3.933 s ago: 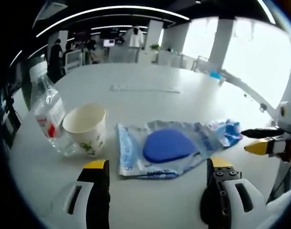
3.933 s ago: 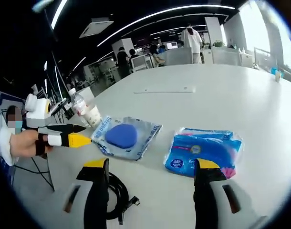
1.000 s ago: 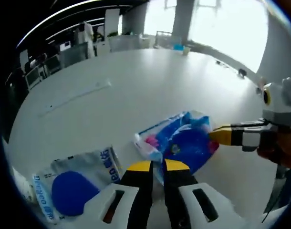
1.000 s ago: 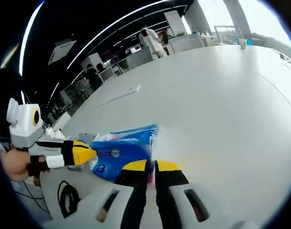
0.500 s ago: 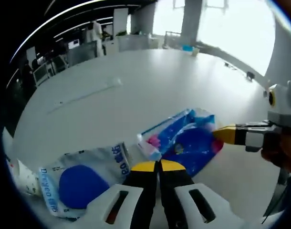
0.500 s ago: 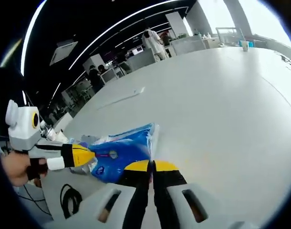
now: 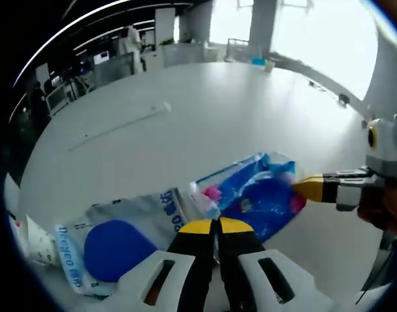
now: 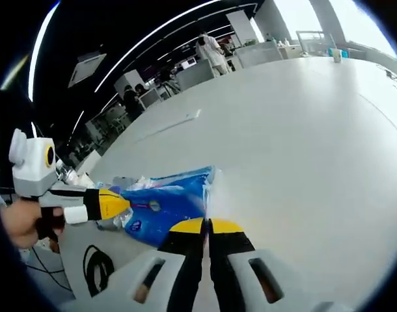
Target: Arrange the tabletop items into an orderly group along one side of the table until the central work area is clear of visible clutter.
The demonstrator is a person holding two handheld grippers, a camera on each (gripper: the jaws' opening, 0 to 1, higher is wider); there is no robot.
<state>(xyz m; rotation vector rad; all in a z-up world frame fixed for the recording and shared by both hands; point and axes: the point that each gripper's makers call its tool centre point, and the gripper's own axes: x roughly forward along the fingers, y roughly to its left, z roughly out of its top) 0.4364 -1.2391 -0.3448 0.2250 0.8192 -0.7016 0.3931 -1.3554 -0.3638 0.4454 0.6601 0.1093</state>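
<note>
A blue tissue pack [image 7: 260, 198] [image 8: 166, 207] lies on the white table [image 7: 205, 110]. My left gripper [image 7: 216, 225] is shut on its near edge, where the pack's white seam meets the jaw tips. In the right gripper view the left gripper [image 8: 114, 205] pinches the pack's left end. My right gripper [image 8: 206, 225] is shut on the pack's right seam, and its yellow tip [image 7: 308, 188] shows from the right in the left gripper view. A clear packet with a blue pad [image 7: 117, 247] lies just left of the pack, touching it.
A paper cup [image 7: 37, 242] sits at the far left beside the packet. A long white strip [image 7: 120, 123] [image 8: 167, 126] lies farther out on the table. A black cable [image 8: 96, 265] coils near the table's edge. People stand far behind.
Both grippers, open 3.9 s ago, are shut on the blue pack. Over the last second the pack has been drawn closer to the clear packet, which now touches it.
</note>
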